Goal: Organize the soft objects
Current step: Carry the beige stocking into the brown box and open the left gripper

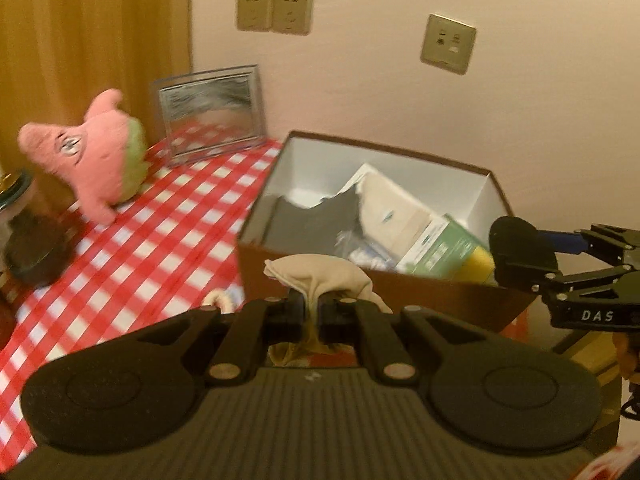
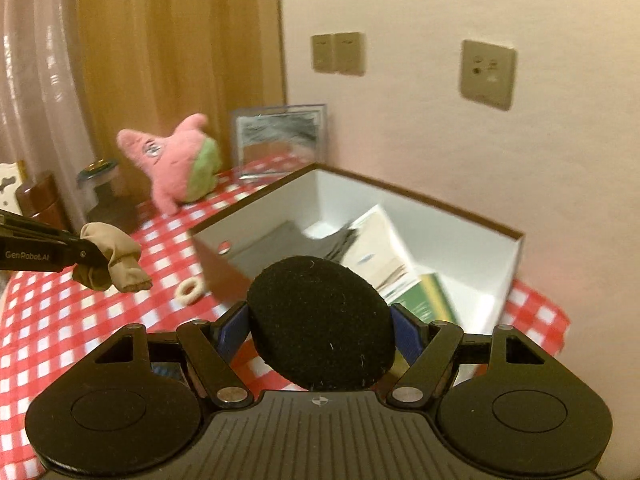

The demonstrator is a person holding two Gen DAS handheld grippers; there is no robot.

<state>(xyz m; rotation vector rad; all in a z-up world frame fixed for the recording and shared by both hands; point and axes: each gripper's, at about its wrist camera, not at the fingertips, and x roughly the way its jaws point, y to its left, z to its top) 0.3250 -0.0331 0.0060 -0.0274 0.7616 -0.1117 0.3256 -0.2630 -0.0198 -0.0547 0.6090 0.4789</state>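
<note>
Left gripper [image 1: 313, 307] pinched tight on a beige sock [image 1: 320, 276] – bunched right at the fingertips, hanging above the checkered bench [image 1: 132, 248], just beside the box [image 1: 432, 296]. Right gripper [image 2: 320, 334] clamped around a black sponge [image 2: 320, 320] – held in front of the box.

A picture frame [image 1: 211, 110] leans against the wall [image 1: 440, 80]; wall sockets [image 1: 274, 11] above; checked tablecloth [image 1: 140, 240] below.

Box [image 1: 420, 296] contents blurred, perhaps papers; jar [image 1: 18, 196] cut off at edge.
</note>
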